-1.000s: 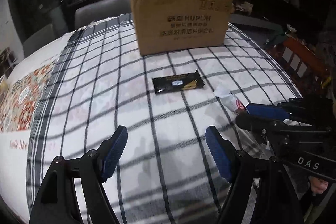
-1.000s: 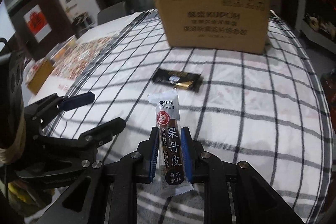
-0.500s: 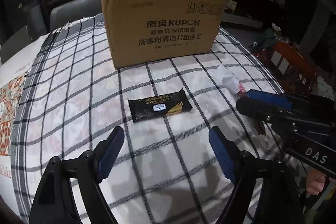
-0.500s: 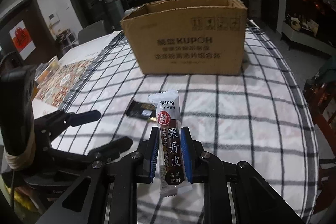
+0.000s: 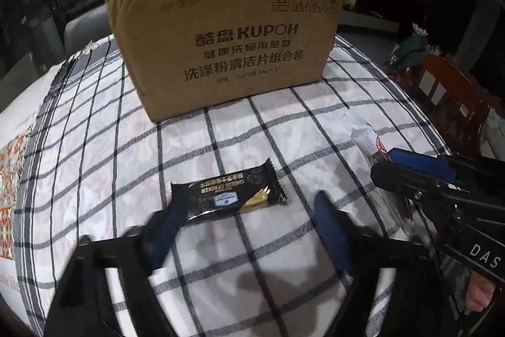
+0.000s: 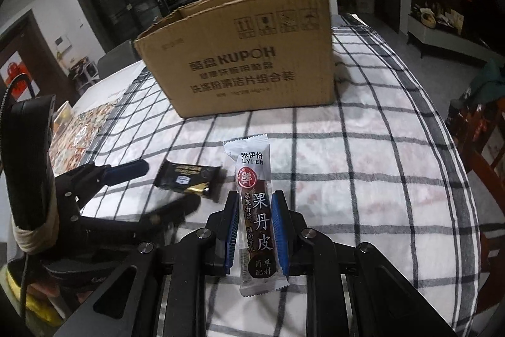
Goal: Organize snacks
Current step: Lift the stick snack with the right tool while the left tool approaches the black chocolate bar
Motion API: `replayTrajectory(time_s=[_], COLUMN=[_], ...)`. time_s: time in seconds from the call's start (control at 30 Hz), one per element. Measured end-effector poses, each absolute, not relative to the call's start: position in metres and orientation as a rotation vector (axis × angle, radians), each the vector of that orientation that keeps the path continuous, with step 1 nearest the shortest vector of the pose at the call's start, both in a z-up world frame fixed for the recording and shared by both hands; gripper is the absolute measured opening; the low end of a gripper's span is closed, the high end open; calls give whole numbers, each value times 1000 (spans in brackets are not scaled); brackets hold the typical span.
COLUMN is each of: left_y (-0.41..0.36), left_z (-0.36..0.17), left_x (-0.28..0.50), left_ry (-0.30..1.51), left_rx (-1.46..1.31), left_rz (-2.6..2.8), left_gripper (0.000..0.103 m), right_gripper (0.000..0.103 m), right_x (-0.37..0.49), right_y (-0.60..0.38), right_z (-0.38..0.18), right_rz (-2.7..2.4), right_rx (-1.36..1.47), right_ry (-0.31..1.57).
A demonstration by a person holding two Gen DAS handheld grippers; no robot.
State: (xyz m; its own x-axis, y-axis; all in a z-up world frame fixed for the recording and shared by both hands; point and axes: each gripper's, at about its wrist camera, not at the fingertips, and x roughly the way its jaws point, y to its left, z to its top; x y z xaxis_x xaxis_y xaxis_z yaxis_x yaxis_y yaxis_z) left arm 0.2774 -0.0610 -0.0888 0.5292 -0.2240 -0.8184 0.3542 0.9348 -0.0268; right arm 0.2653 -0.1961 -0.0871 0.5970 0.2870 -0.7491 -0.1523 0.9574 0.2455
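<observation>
The fruit-leather stick (image 6: 255, 210), a long sachet with a white top and dark printed body, stands almost upright in the right gripper (image 6: 255, 229), whose blue pads (image 6: 232, 229) pinch it across its lower half, clear of the checked tablecloth (image 6: 363, 166). The other snack, a black cracker packet (image 5: 228, 195), lies flat on the cloth in front of the cardboard box (image 5: 227, 52), and the left gripper (image 5: 249, 229) sits low just behind it with its fingers (image 5: 331, 236) spread wide, the left one touching or overlapping the packet's near corner in the blurred view. The box stands open-topped toward the far side of the table; its inside is hidden from both cameras. The step in hand looks like two at once: carry the stick to the box, and close on the packet. To do it well, the right gripper should rise above the box's rim before releasing, since the tall sachet could catch the flap. The left should straddle the packet's short width squarely and press down lightly, because a thin foil wrapper tends to slide on cloth. The two tools are near each other, so crossing paths is a risk.
</observation>
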Motion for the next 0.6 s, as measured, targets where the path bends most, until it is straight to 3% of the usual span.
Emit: replayTrajectory(time_s=[0.37,0.6], left_y=[-89,-82], left_z=[-103,-89], left_x=[279,281], left_ry=[955,935], left_rx=[245,422], left_rz=[-399,-599], left_gripper=[32,31], right_gripper=[22,22], right_x=[260,262], right_y=[-210,-198], right_z=[-95,-94], right_rz=[240,224], right_rx=[217,264], right_ry=[901,920])
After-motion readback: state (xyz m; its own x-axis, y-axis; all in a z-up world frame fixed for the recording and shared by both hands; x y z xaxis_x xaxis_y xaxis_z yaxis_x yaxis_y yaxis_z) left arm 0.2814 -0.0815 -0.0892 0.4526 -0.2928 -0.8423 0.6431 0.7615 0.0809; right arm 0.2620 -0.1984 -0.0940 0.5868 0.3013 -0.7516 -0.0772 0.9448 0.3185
